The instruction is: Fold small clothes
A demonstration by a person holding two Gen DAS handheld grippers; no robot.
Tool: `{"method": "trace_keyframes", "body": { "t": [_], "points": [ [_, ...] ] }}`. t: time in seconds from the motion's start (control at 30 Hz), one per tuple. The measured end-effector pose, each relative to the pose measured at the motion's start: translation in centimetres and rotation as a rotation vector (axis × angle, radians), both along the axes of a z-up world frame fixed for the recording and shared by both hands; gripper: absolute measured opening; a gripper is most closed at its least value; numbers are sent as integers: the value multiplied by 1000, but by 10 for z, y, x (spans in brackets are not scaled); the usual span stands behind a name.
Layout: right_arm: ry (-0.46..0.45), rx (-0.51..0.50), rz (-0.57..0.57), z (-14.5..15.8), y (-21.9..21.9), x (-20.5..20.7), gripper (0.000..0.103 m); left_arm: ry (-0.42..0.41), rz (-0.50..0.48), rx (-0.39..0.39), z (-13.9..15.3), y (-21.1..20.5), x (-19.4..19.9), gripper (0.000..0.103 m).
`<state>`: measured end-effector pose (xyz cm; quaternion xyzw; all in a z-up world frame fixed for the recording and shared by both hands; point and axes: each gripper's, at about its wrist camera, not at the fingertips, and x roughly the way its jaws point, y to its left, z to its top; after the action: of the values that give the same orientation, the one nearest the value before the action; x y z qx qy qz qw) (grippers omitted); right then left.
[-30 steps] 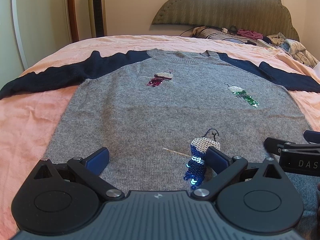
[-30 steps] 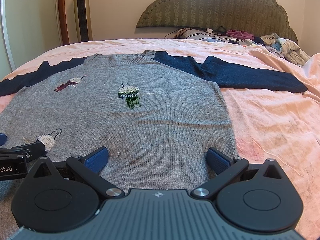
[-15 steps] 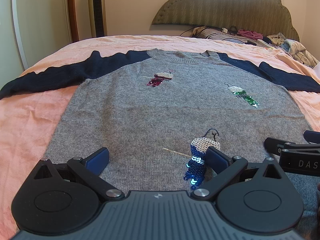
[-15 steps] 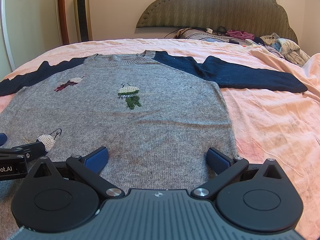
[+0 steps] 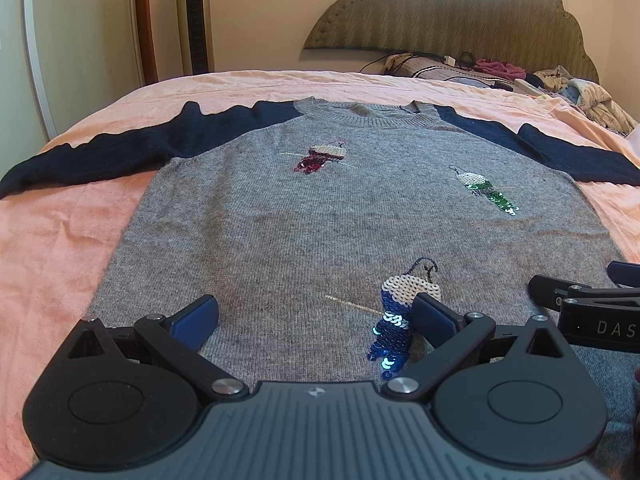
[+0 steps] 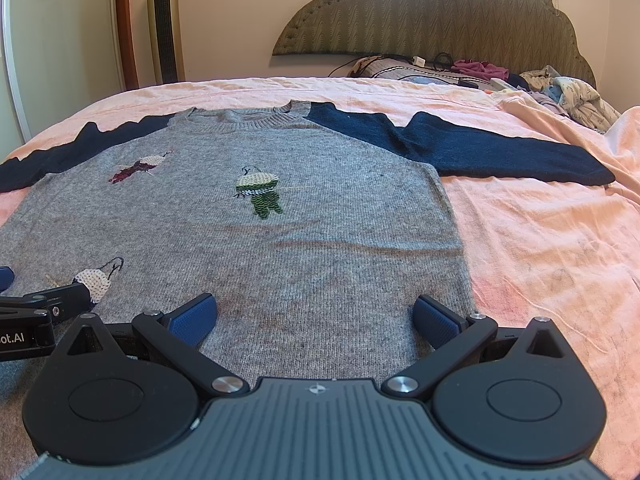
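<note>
Right now, through the left wrist view, I see my left claw [image 5: 314, 318] spread wide at the bottom of the frame with nothing between its blue pads, low over the hem of the sweater [image 5: 320, 216]. That grey sweater lies flat, front up, across the middle of the frame on the pink bed [image 5: 60, 240], its navy left sleeve [image 5: 100, 152] stretched toward the upper left and its other sleeve running off to the right. A blue sequin bird [image 5: 394, 320] sits just beside my right-hand pad, with a red sequin bird [image 5: 320, 158] and a green sequin bird [image 5: 486, 192] higher up. At the right edge the right claw [image 5: 580, 296] pokes in, close alongside. Switching to the right wrist view, my right claw [image 6: 316, 318] is equally wide open and empty, over the lower right part of the sweater near its side seam. The right sleeve [image 6: 480, 152] reaches to the upper right, fully extended; a headboard [image 6: 432, 12] and a pile of laundry [image 6: 568, 96] sit at the top. As I judge it, nothing is folded yet: body and both sleeves are still spread out, so every fold remains, starting with a grip on the hem.
</note>
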<state>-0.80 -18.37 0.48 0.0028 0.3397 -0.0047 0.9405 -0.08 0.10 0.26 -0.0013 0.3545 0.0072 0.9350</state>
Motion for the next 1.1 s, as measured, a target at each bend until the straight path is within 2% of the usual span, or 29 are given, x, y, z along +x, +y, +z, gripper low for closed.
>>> {"method": "trace_keyframes", "body": {
  "t": [0.7,0.8,0.87,0.93,1.03,1.1],
  "points": [
    [1,0,-6,0,0,0,103,0,0,0,0,0,0,103],
    [20,19,29,5,-4,0,103,0,0,0,0,0,0,103],
    [33,109,91,18,-19,1,103,-1,0,-1,0,0,0,103],
    [-25,233,102,38,-48,1,103,-1,0,0,0,-1,0,103],
    [-137,410,47,65,-117,10,103,-1,0,0,0,-1,0,103],
    [-180,594,-21,68,-181,27,103,-1,0,0,0,-1,0,103]
  ]
}}
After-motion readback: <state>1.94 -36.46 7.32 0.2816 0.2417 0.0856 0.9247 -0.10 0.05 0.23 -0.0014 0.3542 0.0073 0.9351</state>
